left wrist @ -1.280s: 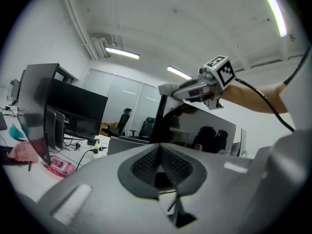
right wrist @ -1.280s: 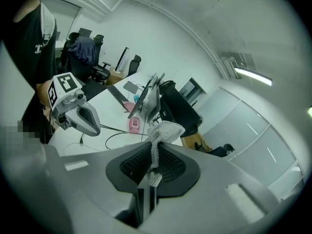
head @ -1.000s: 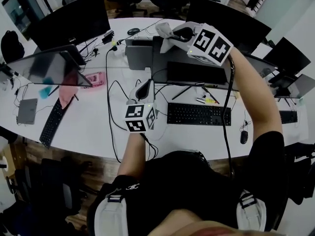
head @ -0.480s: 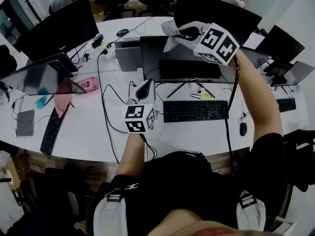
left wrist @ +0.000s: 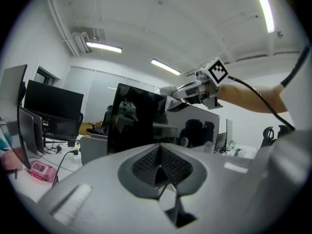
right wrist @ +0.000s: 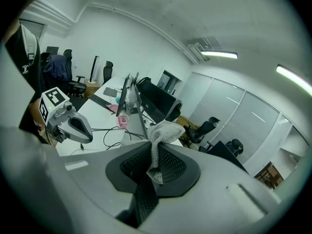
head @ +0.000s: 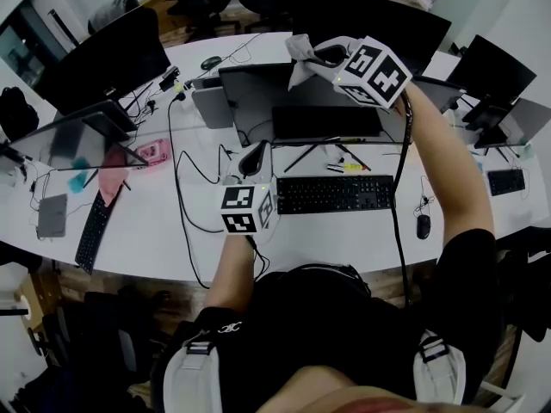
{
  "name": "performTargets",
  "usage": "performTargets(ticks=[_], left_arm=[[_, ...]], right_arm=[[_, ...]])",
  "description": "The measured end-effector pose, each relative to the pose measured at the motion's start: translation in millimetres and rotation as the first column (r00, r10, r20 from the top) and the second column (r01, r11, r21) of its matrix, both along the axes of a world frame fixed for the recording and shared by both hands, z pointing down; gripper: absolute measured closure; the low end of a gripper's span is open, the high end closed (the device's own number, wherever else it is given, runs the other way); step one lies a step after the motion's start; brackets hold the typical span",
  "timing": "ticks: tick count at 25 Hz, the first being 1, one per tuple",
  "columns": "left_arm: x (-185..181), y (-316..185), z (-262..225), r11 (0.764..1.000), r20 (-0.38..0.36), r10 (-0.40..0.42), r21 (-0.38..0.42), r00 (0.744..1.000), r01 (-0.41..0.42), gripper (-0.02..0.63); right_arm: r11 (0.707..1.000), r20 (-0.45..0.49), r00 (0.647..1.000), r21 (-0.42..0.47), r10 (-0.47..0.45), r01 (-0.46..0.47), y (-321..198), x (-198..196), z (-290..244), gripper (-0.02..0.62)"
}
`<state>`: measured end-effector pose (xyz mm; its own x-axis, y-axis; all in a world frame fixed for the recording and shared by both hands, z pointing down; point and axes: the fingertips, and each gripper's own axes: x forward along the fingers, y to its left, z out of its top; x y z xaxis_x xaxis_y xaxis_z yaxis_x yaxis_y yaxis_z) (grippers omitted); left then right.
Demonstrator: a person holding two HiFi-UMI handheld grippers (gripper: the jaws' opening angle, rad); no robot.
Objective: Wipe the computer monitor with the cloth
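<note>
The cloth is a pale grey rag with a fine open knit, crumpled into a narrow twist with a fuller wad at its far end. Its long axis runs along the jaws of the right gripper. One frayed end hangs down between them, and the rest stands out ahead, past the tips. Those jaws are pressed onto the twist and pinch it partway along.

From the head view, the wad juts beyond the right gripper's tips, at the top edge of the monitor. The monitor lies just below and ahead of that gripper. Whether the cloth touches the edge cannot be told.

The left gripper is well apart from the cloth, lower and nearer the person. It is held over the desk by the left end of the keyboard. Its jaws are pressed together with nothing between them and point up toward the monitor.
</note>
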<state>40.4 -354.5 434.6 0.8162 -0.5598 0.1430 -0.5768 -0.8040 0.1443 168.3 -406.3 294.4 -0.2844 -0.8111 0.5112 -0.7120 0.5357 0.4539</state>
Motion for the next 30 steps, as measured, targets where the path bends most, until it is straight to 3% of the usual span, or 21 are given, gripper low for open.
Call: performTargets(ticks=[17, 30], left_arm=[[60.0, 49.1, 3.3, 1.0, 0.033, -0.025, 0.006, 0.999, 0.025, 0.554], [100.3, 69.0, -1.2, 1.0, 0.046, 0.003, 0.022, 0.999, -0.004, 0.554]], right_arm=[[0.996, 0.036, 0.995, 0.005, 0.09, -0.09, 47.3, 95.1, 2.0, 0.563], [0.981, 0.067, 0.979, 0.008, 0.193, -0.194, 80.6, 164.1, 2.1, 0.563]])
